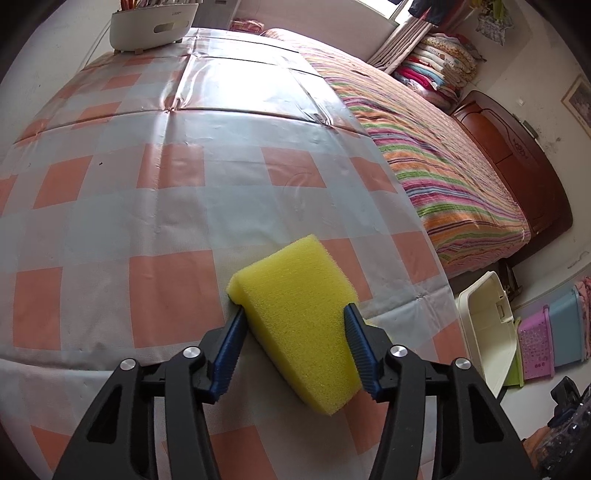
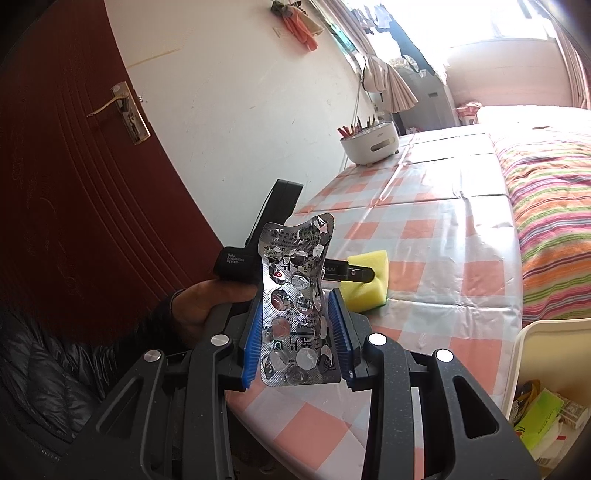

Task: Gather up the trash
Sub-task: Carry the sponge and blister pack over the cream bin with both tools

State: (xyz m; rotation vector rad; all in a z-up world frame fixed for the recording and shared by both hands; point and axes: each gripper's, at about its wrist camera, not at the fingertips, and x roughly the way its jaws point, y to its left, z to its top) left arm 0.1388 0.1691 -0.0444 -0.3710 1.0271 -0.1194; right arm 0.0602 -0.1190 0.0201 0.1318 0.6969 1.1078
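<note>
My left gripper (image 1: 295, 314) is shut on a yellow sponge (image 1: 295, 314) and holds it low over the checked tablecloth (image 1: 155, 221). The sponge also shows in the right wrist view (image 2: 367, 282), near the table's near edge. My right gripper (image 2: 295, 302) is shut on an empty silver pill blister pack (image 2: 297, 299), held upright off the table's near left corner. A cream trash bin (image 2: 532, 354) with wrappers inside stands at the lower right; it also shows in the left wrist view (image 1: 484, 325) beside the table.
A white utensil holder (image 1: 153, 26) stands at the table's far end. A bed with a striped cover (image 1: 424, 147) runs along the table's right side. Coloured baskets (image 1: 535, 350) sit on the floor. A dark red door (image 2: 74, 184) is at the left.
</note>
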